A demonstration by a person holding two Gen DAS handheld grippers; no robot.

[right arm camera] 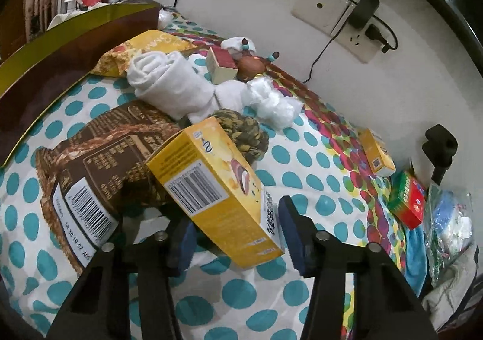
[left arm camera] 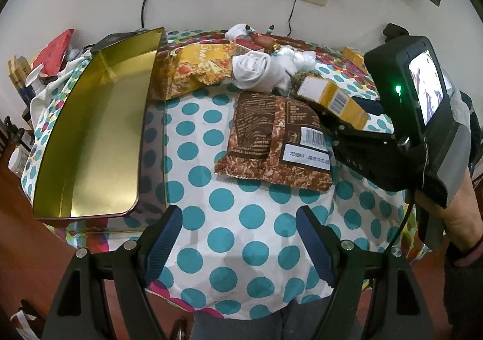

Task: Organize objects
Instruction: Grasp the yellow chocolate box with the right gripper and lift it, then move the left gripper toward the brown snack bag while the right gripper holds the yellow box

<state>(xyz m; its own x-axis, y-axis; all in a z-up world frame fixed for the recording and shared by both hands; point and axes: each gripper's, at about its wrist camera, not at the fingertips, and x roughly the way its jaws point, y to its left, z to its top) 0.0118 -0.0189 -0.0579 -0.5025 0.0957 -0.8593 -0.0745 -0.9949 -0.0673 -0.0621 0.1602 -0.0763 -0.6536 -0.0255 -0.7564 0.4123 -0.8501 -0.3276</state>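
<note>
Your right hand-held gripper (right arm camera: 238, 234) holds the yellow cardboard box with a barcode (right arm camera: 211, 186) by its near end, the box tilted above the dotted cloth of the surface (left arm camera: 250, 234); the dark blue pads press on its two sides, though the left pad is partly hidden under the box. Your left hand-held gripper (left arm camera: 238, 246) stands wide, with nothing between its fingers, just beside the open golden metal tin (left arm camera: 90, 141), which is empty as far as you can see; its far corner is cut off by the wall of the tin itself. The brown snack bag with a white label (left arm camera: 271, 144) lies flat near the middle, and its right edge is covered by the right gripper's body. Behind it the rolled white cloth (right arm camera: 172, 83) and the crumpled clear plastic (right arm camera: 271, 101) hide part of a small brown figure (right arm camera: 250, 67) that is hard to make out. A green-brown woven ball (right arm camera: 241, 128) shows only partly behind the box.
</note>
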